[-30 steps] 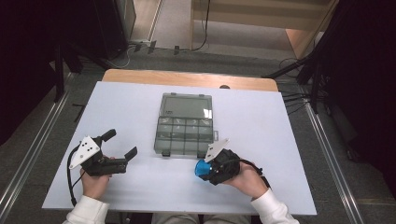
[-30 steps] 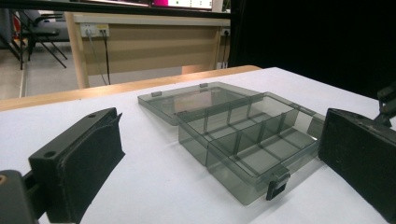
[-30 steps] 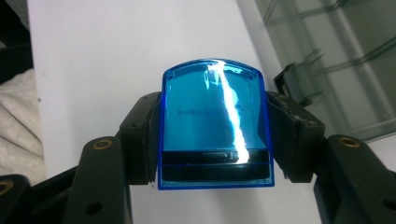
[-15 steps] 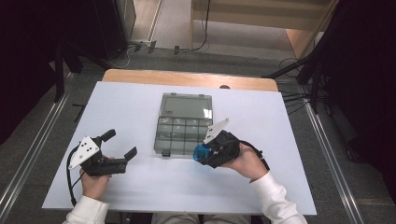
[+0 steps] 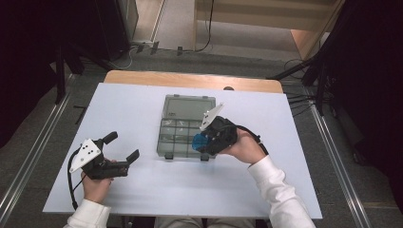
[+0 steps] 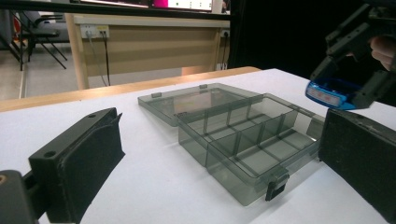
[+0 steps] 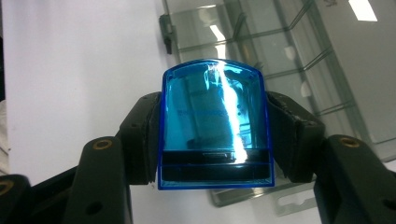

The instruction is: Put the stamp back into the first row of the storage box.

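Both jaws of your right gripper (image 7: 215,140) pinched the blue case (image 7: 215,126) by its slick, rigid sides, your left gripper (image 5: 124,148) spread

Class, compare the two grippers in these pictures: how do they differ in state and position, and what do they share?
The left gripper is open and holds nothing; the right gripper is shut on a blue case. The left gripper sits over bare table, away from the compartment box; the right gripper hangs over the box's near edge. Both are black, hand-held, with two jaws.
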Tool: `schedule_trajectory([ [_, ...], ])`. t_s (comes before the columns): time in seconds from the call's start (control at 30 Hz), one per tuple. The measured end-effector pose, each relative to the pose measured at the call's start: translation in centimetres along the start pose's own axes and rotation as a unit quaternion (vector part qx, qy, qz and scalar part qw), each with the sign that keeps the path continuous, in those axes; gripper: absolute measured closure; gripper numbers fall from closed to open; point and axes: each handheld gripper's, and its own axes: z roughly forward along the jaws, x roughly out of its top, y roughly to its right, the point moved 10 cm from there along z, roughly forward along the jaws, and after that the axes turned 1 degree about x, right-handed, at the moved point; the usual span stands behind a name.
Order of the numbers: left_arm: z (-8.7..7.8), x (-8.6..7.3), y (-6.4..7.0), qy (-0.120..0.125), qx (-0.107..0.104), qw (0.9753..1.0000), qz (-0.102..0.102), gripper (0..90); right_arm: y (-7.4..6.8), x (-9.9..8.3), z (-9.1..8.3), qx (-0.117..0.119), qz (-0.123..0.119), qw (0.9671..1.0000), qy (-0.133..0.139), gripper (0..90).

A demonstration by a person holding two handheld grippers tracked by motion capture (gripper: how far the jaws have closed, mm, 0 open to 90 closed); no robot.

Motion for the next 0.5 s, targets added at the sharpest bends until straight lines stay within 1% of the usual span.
schedule_trajectory([
  [0.13, 0.0, 0.0, 0.0, 0.0, -0.002, 1.0, 0.0, 0.0, 0.9, 0.9, 0.1, -0.004, -0.007, 0.9999, -0.011, 42.7],
  [0.17, 0.0, 0.0, 0.1, 0.0, -0.003, 1.0, 0.0, 0.0, 1.2, 1.3, 0.1, -0.003, -0.014, 0.9999, -0.007, 42.7],
  [0.23, 0.1, 0.0, 0.1, -0.001, -0.004, 1.0, 0.0, 0.0, 1.6, 1.8, 0.2, -0.001, -0.016, 0.9999, -0.007, 42.7],
  [0.3, 0.1, 0.0, 0.2, 0.0, -0.005, 1.0, 0.0, 0.0, 2.0, 2.1, 0.4, -0.002, -0.017, 0.9997, -0.015, 42.6],
  [0.33, 0.1, 0.0, 0.2, 0.001, -0.005, 1.0, -0.001, 0.0, 2.5, 2.6, 0.7, -0.003, -0.02, 0.9997, -0.011, 42.7],
  [0.4, 0.1, 0.0, 0.2, 0.001, -0.005, 1.0, -0.001, 0.0, 2.7, 2.8, 0.8, -0.004, -0.018, 0.9997, -0.014, 42.7],
  [0.5, 0.1, 0.0, 0.2, 0.001, -0.005, 1.0, -0.001, 0.0, 3.5, 3.4, 1.4, -0.005, -0.027, 0.9996, -0.012, 42.7],
])
